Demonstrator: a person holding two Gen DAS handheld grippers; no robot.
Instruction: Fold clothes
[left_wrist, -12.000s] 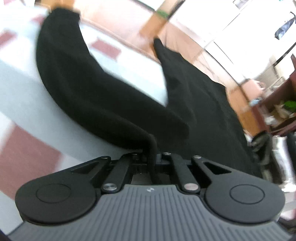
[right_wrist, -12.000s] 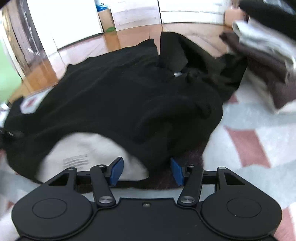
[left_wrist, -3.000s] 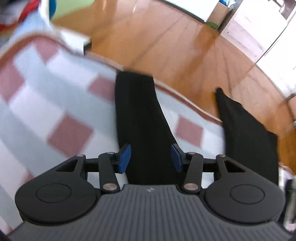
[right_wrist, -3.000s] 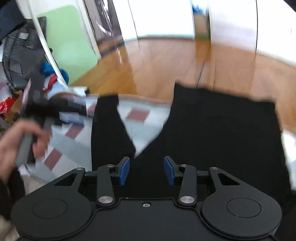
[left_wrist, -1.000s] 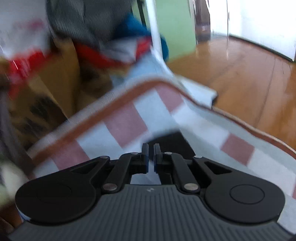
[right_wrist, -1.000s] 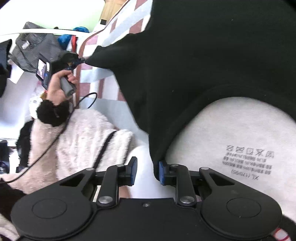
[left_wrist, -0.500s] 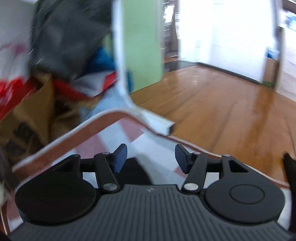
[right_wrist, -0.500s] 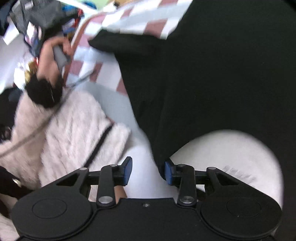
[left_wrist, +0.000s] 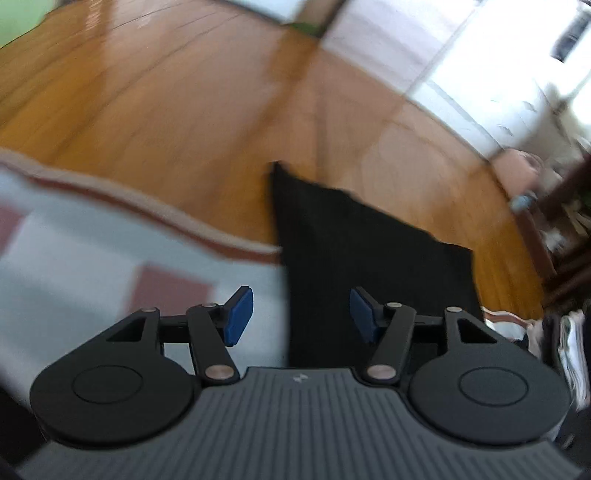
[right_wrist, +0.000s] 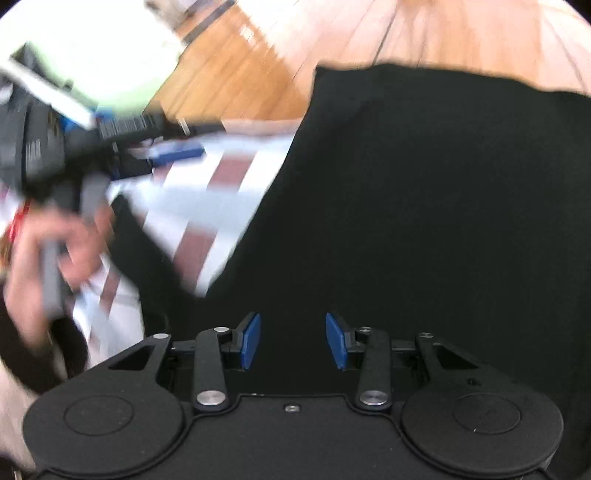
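Your left gripper (left_wrist: 301, 314) has just opened its jaws and grasps nothing; its blue pads (left_wrist: 240, 314) hang apart above the checked blanket (left_wrist: 92, 258). Your right gripper (right_wrist: 293, 341) has also just opened, empty, above the black garment (right_wrist: 424, 203), which lies spread over the blanket's far edge onto the wooden floor (left_wrist: 166, 110).

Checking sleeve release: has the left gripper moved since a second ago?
Yes. The left gripper swung right along the checked blanket's border, from the clutter corner to the black garment; fingers just opened, empty.
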